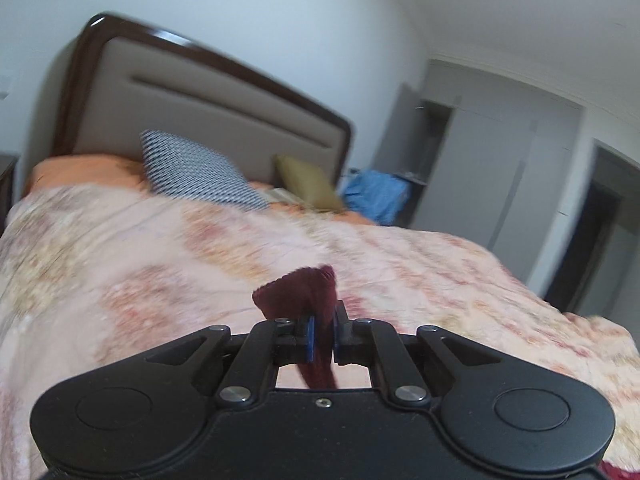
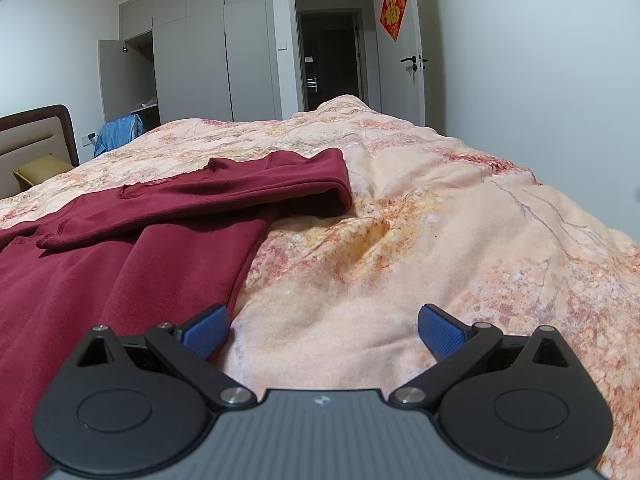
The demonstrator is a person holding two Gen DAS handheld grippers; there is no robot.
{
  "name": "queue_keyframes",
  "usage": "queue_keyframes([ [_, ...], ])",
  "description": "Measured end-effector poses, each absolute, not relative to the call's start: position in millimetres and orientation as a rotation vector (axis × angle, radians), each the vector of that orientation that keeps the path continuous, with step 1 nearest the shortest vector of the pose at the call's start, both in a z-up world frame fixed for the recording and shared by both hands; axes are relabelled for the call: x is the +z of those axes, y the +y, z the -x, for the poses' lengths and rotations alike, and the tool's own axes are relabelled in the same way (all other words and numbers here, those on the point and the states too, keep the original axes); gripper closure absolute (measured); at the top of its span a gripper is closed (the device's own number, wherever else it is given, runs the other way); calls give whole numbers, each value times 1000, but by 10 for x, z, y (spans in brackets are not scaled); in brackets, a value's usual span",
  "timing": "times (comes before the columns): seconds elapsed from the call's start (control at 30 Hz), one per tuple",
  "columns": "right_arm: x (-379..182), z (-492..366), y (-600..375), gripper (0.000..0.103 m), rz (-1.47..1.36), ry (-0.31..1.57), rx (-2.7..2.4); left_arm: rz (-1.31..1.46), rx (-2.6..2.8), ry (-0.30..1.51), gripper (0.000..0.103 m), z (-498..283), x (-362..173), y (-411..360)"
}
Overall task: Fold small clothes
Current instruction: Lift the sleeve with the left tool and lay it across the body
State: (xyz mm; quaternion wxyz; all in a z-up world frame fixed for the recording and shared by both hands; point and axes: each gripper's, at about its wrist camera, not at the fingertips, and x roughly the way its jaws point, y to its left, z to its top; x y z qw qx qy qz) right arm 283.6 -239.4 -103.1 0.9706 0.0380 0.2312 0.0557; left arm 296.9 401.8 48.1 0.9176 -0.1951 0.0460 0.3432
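— What is the left gripper (image 1: 323, 334) doing?

— Its two blue pads (image 1: 309, 335) are pressed nearly together, pinching a bunched fold of the dark red garment (image 1: 298, 294). The cloth sticks up past the fingertips and a strip of it hangs down between the black linkage arms.

— And the right gripper (image 2: 323, 334)?

— It is spread wide and holds nothing. Its blue pads (image 2: 206, 334) stand far apart, low over the quilt (image 2: 400, 240). The pad on the left of that view sits at the edge of the garment (image 2: 120, 248); the other is over bare quilt.

— Where does the garment lie?

— In the right wrist view it is spread across the floral peach quilt on the bed, filling the left part of the picture, with a sleeve (image 2: 240, 188) folded across the body and ending in an open cuff near the middle.

— What is further out?

— In the left wrist view, a patterned pillow (image 1: 196, 172), an olive cushion (image 1: 310, 184) and a padded headboard (image 1: 208, 108). Beyond, a grey wardrobe (image 2: 192, 52), a blue cloth (image 2: 118, 132) and an open doorway (image 2: 330, 52).
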Motion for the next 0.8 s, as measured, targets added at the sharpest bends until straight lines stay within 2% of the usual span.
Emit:
queue_keyframes([
  [0.27,-1054,-2812,-2420,0,-90,452,119,206,448,17,95,-3303,1003,2880],
  [0.43,-1066,-2799,-2433,0,-99,441,123,124,279,5,95,-3583,1117,1944],
  [0.6,-1074,-2781,-2439,0,-104,433,126,137,95,69,95,-3899,859,1130],
  [0.8,-1076,-2759,-2460,0,-119,425,134,174,-33,252,95,-4250,98,458],
])
